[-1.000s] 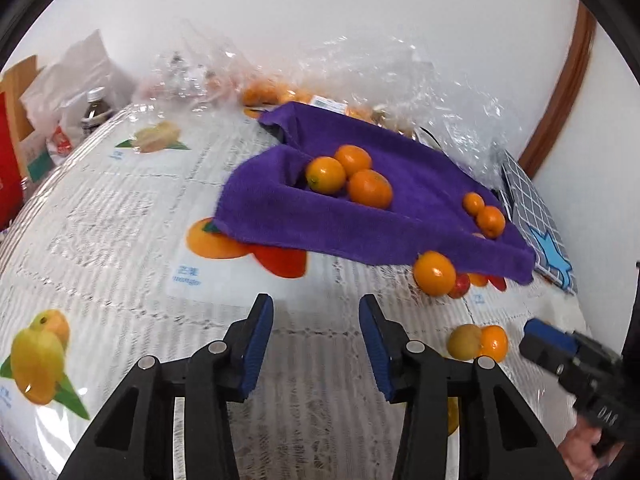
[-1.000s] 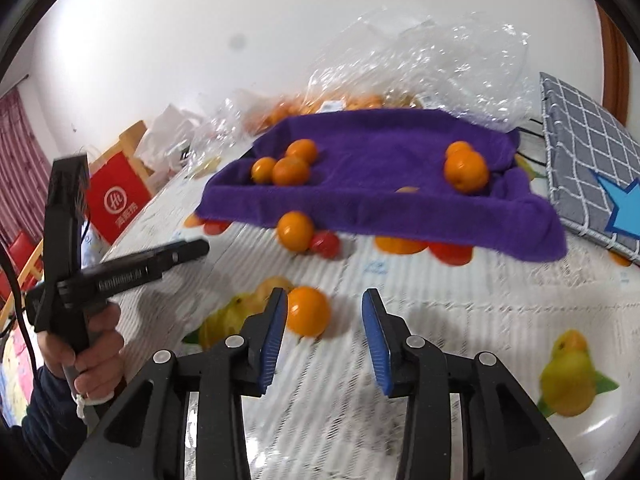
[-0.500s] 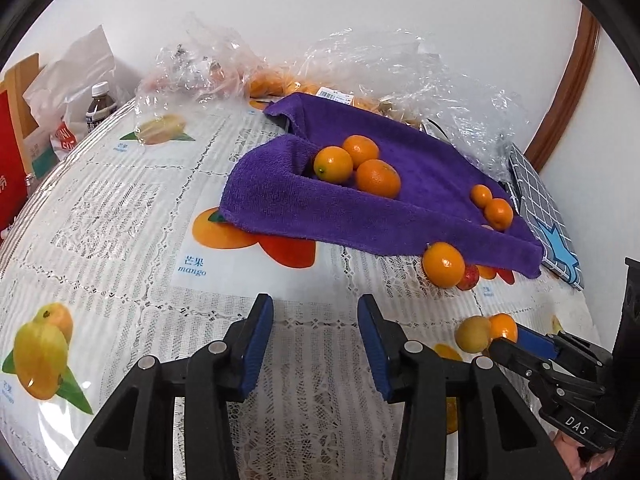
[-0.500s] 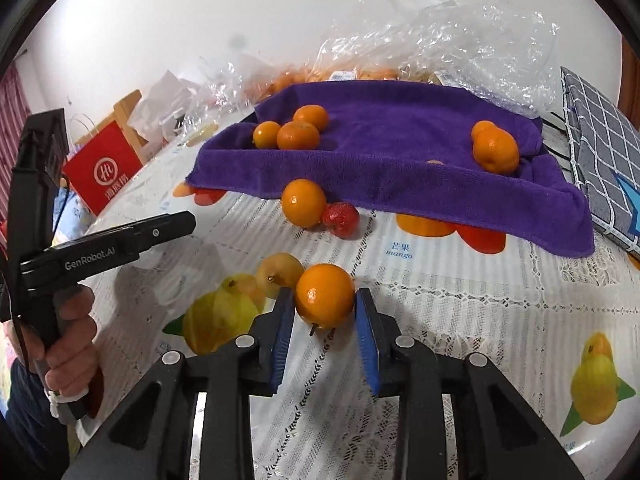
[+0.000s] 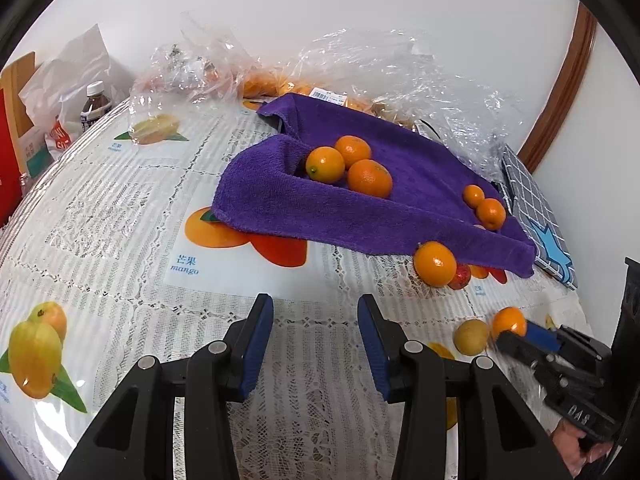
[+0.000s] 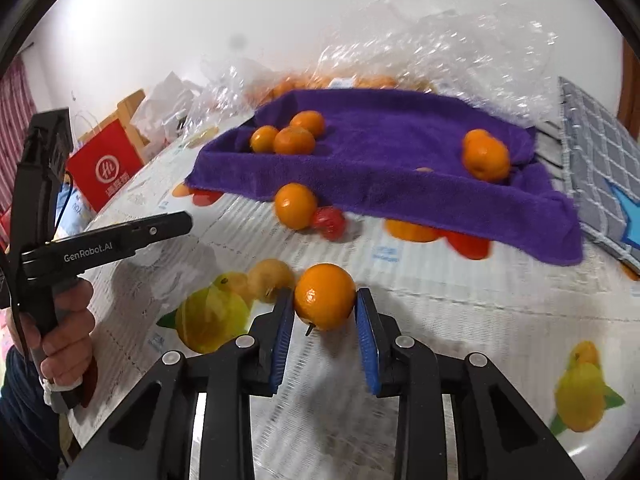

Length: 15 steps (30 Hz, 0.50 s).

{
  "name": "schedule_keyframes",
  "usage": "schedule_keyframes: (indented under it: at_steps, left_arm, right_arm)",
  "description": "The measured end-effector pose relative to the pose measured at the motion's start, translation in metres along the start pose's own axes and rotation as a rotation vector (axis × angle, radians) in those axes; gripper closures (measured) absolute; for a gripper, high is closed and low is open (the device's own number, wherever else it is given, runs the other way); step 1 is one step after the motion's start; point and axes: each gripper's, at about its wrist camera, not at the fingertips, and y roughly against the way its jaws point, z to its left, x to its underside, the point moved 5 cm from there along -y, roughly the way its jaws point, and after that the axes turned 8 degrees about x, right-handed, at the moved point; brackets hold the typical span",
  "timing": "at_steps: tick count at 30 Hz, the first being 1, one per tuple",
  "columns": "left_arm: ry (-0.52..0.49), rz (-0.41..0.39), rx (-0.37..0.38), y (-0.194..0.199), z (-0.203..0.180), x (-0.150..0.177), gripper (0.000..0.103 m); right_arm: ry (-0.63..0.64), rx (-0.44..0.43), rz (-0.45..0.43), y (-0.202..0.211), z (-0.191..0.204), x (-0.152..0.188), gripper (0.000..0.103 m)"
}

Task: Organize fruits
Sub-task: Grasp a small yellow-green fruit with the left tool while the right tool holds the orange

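Your right gripper [image 6: 325, 312] pinches the round, light, slippery orange [image 6: 325, 295] across its middle, short of the purple towel [image 6: 384, 160]; squeeze gently while your left gripper [image 5: 315, 344] gapes empty.

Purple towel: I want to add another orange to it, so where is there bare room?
The towel is bare in the middle, between the three oranges at its left and the two at its right corner; those ends are crowded.

blurred: purple towel [image 6: 400, 168] | hidden: oranges [image 5: 260, 82] behind plastic bags [image 5: 400, 68] | cut off: red bag [image 5: 6, 152]
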Motion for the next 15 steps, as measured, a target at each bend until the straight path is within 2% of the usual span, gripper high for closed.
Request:
schedule_keyframes:
  at_steps: [5, 7, 15]
  left_arm:
    - [-0.043, 0.007, 0.043, 0.000, -0.012, 0.002, 0.060]
    - [-0.056, 0.012, 0.059, -0.001, -0.016, 0.003, 0.060]
    - [-0.091, 0.044, 0.136, -0.005, -0.038, 0.011, 0.060]
  right_arm:
    - [-0.017, 0.126, -0.054, 0.017, -0.042, 0.003, 0.072]
    - [-0.028, 0.151, -0.059, 0.023, -0.058, 0.007, 0.072]
    - [-0.104, 0.147, -0.067, 0.036, -0.091, 0.016, 0.072]
